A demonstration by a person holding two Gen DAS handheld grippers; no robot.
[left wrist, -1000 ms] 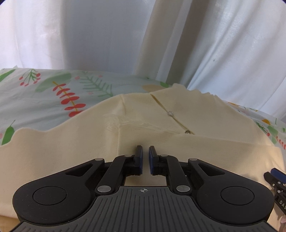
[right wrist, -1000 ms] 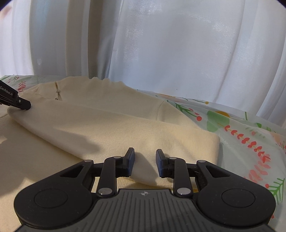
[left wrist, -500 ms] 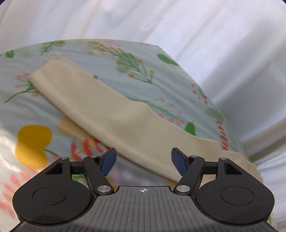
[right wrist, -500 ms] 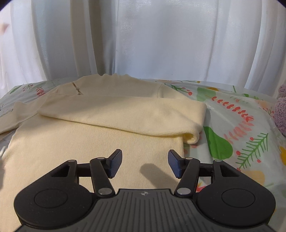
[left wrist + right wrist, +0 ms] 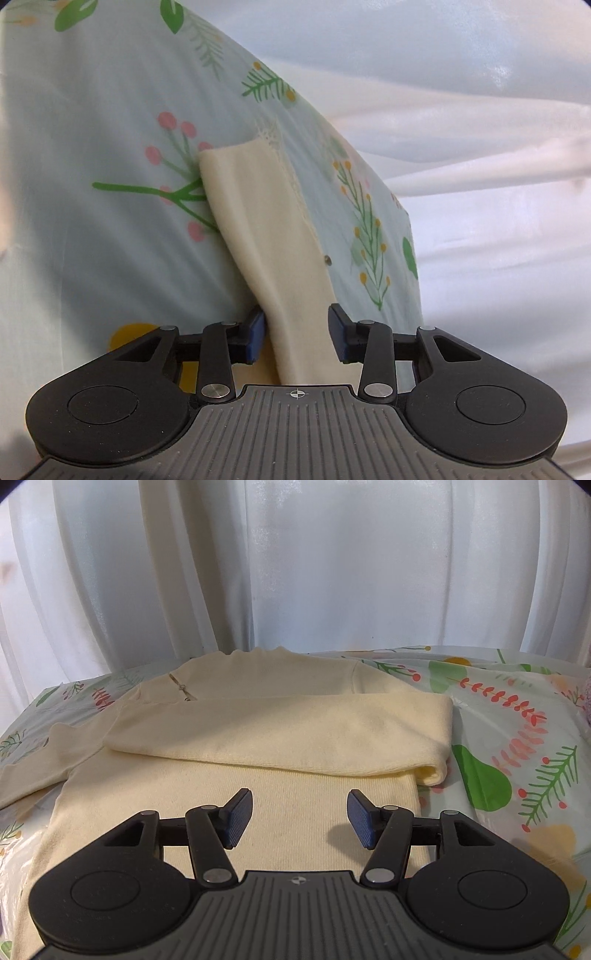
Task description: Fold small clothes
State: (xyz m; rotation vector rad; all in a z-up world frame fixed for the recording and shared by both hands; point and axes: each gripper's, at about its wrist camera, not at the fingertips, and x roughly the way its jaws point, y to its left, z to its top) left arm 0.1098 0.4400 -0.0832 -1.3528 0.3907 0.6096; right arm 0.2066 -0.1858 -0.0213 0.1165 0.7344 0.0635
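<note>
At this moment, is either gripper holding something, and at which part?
Nothing is held. The left gripper straddles the sleeve with open jaws; the right gripper is open above the sweater.

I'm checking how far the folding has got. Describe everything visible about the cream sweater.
The cream sweater is a soft fine knit lying flat on the floral sheet, neck toward the curtain, with a short zip at the collar. One sleeve is folded across the chest. The other sleeve lies stretched out on the sheet, passing between the left gripper's open jaws. The right gripper hovers open over the body.
</note>
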